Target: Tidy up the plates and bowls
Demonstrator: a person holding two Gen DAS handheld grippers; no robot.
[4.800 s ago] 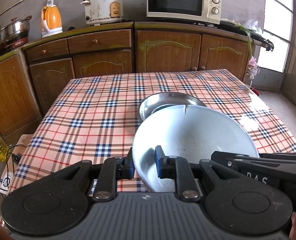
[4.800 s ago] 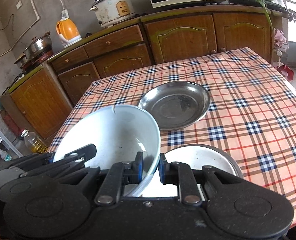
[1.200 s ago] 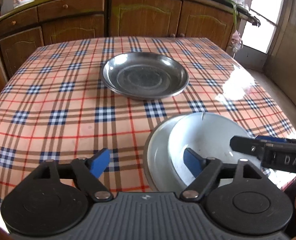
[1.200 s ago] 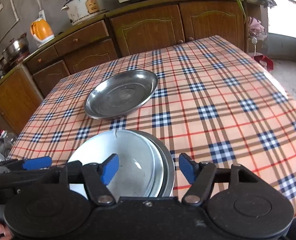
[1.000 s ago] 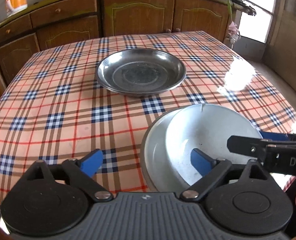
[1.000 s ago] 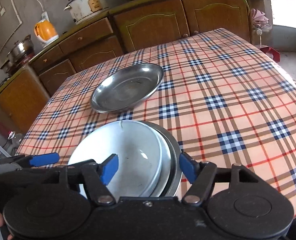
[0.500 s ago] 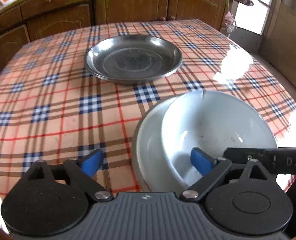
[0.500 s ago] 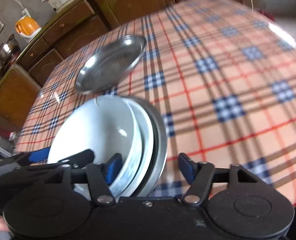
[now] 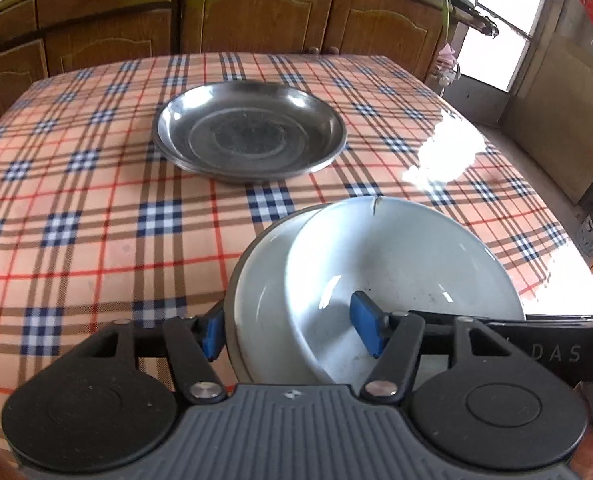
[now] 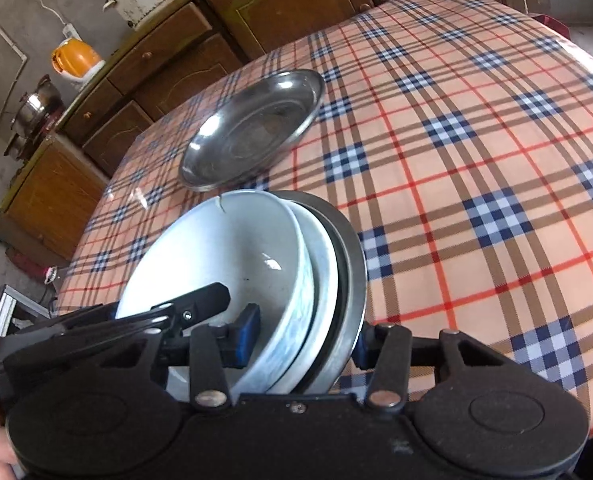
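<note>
**Both tongs closing on the stack at the near edge**

A second ago both of my tongs were spread wide over the pile; now each pair has drawn in around its rim. My left tongs (image 9: 288, 334) have one pad against the outside of the pile on its left side and the other down inside the white bowl (image 9: 408, 264). There is a clear gap between that inner pad and the bowl's wall, so they are not pinching yet. My right tongs (image 10: 304, 338) straddle the right side the same way, one pad inside the bowl and one tucked behind the outer rim. They have narrowed less, and I cannot tell whether they are pressing or only close.

The bowl itself, with a crack at its far rim, sits in the white plate (image 10: 322, 264), which sits in a steel dish (image 10: 354, 256). All of it is at the near edge of the table (image 9: 76, 220). The second steel dish (image 9: 248, 132) lies alone, nearer the middle.

I read this as the nesting being done and the next step being to take hold of the whole pile, probably to carry it to the free dish. Three rims of different heights in one grip could slip, so I would want both sides firm before lifting
</note>
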